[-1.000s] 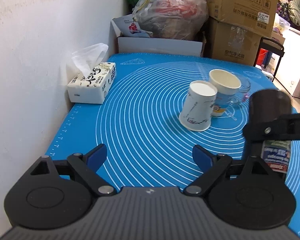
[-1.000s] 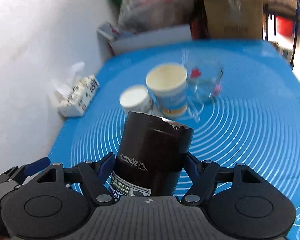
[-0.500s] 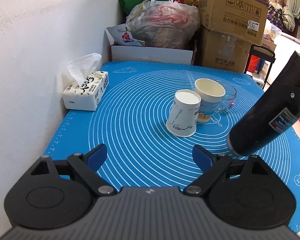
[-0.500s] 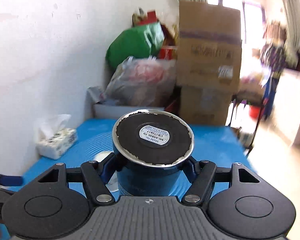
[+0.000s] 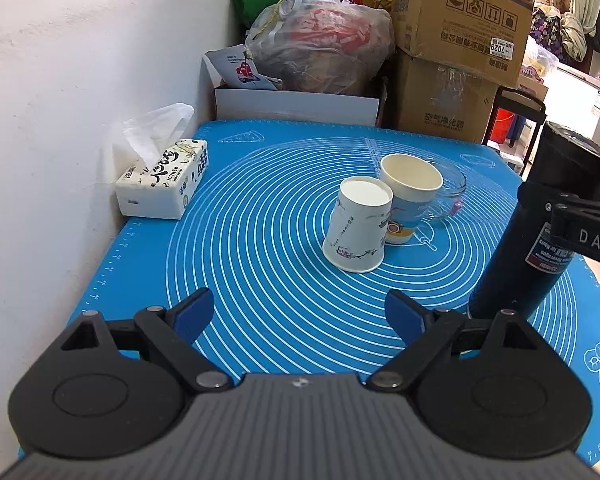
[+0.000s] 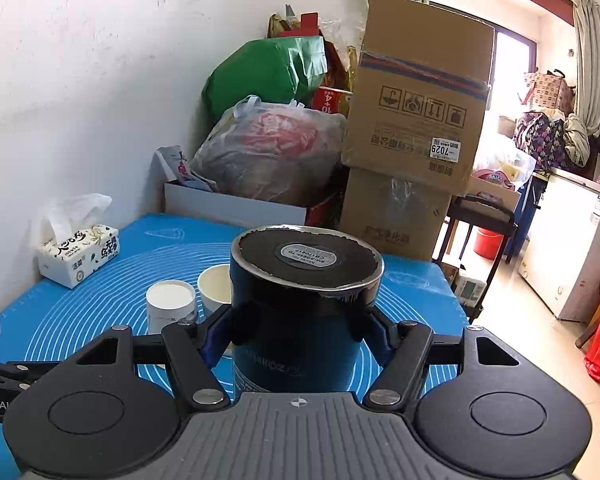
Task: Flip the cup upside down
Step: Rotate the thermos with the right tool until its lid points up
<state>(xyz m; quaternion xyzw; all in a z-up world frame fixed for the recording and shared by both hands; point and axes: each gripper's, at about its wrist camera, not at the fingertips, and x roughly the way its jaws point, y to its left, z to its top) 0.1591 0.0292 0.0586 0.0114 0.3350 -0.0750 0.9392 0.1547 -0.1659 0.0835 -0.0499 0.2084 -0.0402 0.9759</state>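
Cup (image 6: pixel 304 312), dark metal, already inverted with its labelled base up, pinched at mid-body by the right gripper (image 6: pixel 300 330) at 3 o'clock on the blue-matted bench (image 5: pixel 260 208), presumably for setting down. Left gripper (image 5: pixel 300 312) spread, empty, standing clear.

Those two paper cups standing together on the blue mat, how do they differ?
The white paper cup with the plum-branch print stands upside down, flat base up; the cream paper cup with the blue band stands upright, mouth open. The white one is nearer the left wrist camera, the cream one behind it, against a clear glass cup. Both are tapered paper cups on the blue silicone mat.
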